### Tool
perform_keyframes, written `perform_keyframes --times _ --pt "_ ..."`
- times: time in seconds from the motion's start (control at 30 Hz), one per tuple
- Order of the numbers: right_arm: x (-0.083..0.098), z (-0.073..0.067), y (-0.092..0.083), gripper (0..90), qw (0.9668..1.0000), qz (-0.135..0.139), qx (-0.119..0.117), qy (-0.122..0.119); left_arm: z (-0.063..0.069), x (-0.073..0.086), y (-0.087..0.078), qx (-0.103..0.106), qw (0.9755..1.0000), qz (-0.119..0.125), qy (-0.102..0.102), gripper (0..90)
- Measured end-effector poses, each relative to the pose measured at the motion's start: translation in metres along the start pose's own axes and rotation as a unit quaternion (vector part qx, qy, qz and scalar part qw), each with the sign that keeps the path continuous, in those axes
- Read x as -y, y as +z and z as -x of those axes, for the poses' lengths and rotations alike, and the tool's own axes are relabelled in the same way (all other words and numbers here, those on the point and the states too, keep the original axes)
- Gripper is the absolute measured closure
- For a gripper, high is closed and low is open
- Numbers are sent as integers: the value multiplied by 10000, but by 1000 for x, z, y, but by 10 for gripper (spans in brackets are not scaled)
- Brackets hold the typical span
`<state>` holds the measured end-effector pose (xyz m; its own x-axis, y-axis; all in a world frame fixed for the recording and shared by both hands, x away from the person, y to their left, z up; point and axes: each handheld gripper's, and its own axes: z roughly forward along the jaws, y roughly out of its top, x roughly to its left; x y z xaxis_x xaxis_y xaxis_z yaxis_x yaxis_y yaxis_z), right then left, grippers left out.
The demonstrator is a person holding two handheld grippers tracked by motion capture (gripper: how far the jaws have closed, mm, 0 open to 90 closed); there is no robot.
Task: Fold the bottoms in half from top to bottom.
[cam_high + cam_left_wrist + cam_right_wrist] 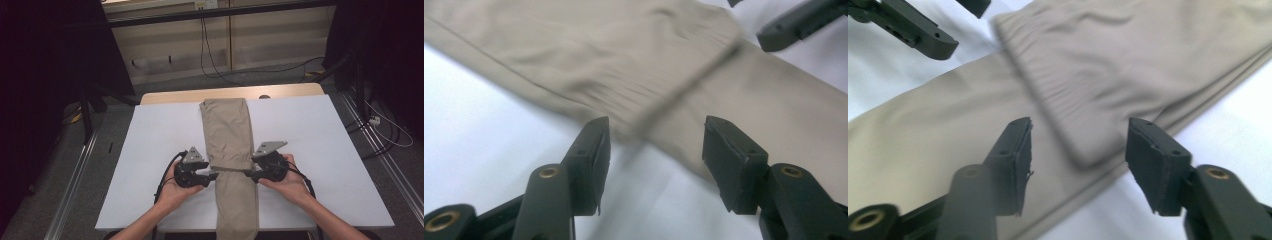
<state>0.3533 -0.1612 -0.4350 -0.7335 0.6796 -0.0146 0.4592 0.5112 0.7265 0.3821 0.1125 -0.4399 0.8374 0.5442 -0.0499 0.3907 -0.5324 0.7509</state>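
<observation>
A pair of beige trousers [227, 135] lies lengthwise down the middle of the white table [310, 150], one end folded back over the rest. The folded end's edge [230, 167] runs across the cloth between my two grippers. My left gripper [212, 175] sits at the cloth's left side, jaws open; in the left gripper view [656, 132] the corner of the fold [634, 130] lies just ahead of the gap, untouched. My right gripper [248, 173] sits at the right side, also open; in the right gripper view [1079, 132] the fold's other corner [1088, 155] lies between the pads without being pressed.
The trousers' near end hangs over the front edge of the table [237, 232]. A wooden strip [170, 97] shows along the table's far side. Cables [210, 60] run over the floor behind, and dark stands [87, 110] and floor rails [380, 150] flank the table.
</observation>
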Motion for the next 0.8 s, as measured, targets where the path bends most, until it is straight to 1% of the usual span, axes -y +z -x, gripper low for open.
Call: perform_keyframes --times 0.03,0.07,0.1,0.13,0.17,0.2,0.23,0.27,0.3,0.33,0.37,0.4,0.43,0.47,0.5,0.53,0.6,0.63,0.67,0.7,0.77,0.8 --pt "-2 1 4 410 10000 -45 42 -26 -4 -1 3 -28 10000 28 -46 447" --pt "-3 2 8 420 9998 -95 140 -49 -7 -2 5 -12 10000 43 -68 444" --pt "-3 2 11 444 9998 -126 169 -22 -9 -3 8 -20 10000 14 -16 436" --pt "-3 2 13 470 9997 -164 201 -48 -9 -5 10 -96 9999 -42 10 435" --pt "-2 2 14 483 9994 -208 273 -74 -10 -5 12 -47 10000 -53 15 435" --pt "-2 2 14 515 9991 -248 349 -80 -10 -6 13 -59 10000 -47 16 435" --pt "-2 3 14 562 9990 -207 388 -64 -10 -6 15 -51 10000 -21 25 439" --pt "-2 5 13 570 9989 -177 427 -55 -9 -7 16 -51 10000 -19 50 452" --pt "-3 8 13 596 9986 -165 497 -7 -9 -8 17 -47 9999 25 104 464" --pt "-3 11 13 619 9984 -131 536 101 -9 -8 18 -51 9999 122 83 471" --pt "-4 14 13 628 9983 -55 540 207 -9 -10 18 -67 9999 111 112 475" --pt "-6 17 13 635 9982 -9 543 251 -9 -11 19 -54 9999 102 91 482" --pt "-7 19 14 643 9980 7 568 282 -9 -11 20 -55 9998 98 158 494" --pt "-9 20 15 642 9979 -26 568 310 -10 -12 20 -100 9997 131 204 510" --pt "-9 21 17 631 9980 -40 546 303 -11 -13 20 -94 9996 176 175 514" --pt "-9 22 18 616 9981 -18 509 350 -11 -14 20 -153 9995 184 228 519" --pt "-9 21 16 540 9979 56 534 355 -13 -16 20 -155 9994 240 211 629" --pt "-10 20 13 489 9977 131 539 394 -14 -17 21 -77 9995 240 196 655" --pt "-11 20 10 499 9978 229 490 396 -14 -19 21 -109 9993 269 235 710" --pt "-12 20 7 523 9979 345 429 341 -15 -21 23 -101 9994 266 178 751" --pt "-14 19 5 522 9981 464 308 278 -18 -27 25 -129 9994 254 192 814" --pt "-14 19 7 524 9985 453 191 239 -20 -29 27 -74 9996 250 86 828"
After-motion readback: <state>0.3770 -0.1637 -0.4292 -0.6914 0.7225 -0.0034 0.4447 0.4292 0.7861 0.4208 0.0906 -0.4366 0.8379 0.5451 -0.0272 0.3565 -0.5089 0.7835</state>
